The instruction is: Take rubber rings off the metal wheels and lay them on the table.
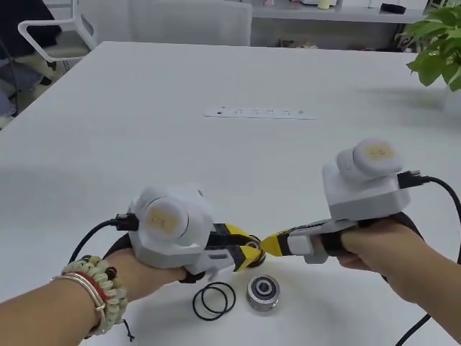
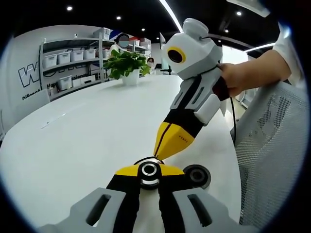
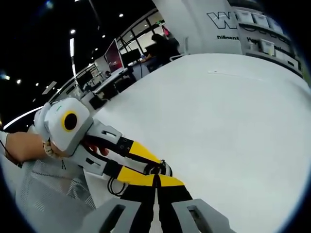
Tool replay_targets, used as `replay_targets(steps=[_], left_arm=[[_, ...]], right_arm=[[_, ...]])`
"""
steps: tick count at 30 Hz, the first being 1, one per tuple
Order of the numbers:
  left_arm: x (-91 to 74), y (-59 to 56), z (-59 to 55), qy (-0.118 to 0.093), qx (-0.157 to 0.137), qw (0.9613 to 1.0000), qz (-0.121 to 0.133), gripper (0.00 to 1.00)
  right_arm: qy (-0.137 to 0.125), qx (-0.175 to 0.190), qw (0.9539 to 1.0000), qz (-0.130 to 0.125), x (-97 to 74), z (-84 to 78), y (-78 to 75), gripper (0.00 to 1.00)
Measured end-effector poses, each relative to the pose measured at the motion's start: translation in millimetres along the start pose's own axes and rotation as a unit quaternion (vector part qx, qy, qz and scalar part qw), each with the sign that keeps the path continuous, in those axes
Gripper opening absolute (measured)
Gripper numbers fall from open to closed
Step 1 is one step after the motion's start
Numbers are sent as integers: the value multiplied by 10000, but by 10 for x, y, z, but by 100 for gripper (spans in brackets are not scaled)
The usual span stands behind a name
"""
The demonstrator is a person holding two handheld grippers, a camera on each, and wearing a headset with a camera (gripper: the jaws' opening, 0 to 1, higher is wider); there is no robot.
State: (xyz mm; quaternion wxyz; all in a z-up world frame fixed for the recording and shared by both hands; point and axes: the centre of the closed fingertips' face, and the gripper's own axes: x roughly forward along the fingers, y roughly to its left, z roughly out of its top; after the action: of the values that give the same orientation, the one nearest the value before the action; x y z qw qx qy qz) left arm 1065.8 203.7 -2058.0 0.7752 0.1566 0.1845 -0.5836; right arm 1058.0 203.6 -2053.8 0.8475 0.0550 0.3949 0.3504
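Note:
My left gripper (image 1: 251, 252) is shut on a small metal wheel (image 2: 149, 170), held just above the table between its yellow jaws. My right gripper (image 1: 269, 245) comes in from the right. Its jaws are shut, and their tips (image 2: 162, 152) pinch the thin black rubber ring (image 2: 141, 160) at the wheel's rim. In the right gripper view, the right gripper (image 3: 156, 178) meets the left gripper (image 3: 158, 168) tip to tip. Two loose black rubber rings (image 1: 214, 299) lie overlapping on the table below the left gripper. A second metal wheel (image 1: 263, 292) lies flat beside them.
The white table (image 1: 216, 158) stretches far ahead, with a flush socket strip (image 1: 259, 112) in its middle. A potted plant (image 1: 436, 43) stands at the far right corner. Black cables (image 1: 446, 194) trail from both grippers, and a mesh chair (image 2: 272, 145) is near me.

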Motion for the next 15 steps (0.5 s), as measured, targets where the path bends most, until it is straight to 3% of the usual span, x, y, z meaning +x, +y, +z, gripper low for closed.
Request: replay_targets(steps=[15], left_arm=[[-29, -6, -23, 141, 55, 9999, -83, 8]], right_arm=[[-36, 59, 9999, -119, -17, 10, -85, 0]])
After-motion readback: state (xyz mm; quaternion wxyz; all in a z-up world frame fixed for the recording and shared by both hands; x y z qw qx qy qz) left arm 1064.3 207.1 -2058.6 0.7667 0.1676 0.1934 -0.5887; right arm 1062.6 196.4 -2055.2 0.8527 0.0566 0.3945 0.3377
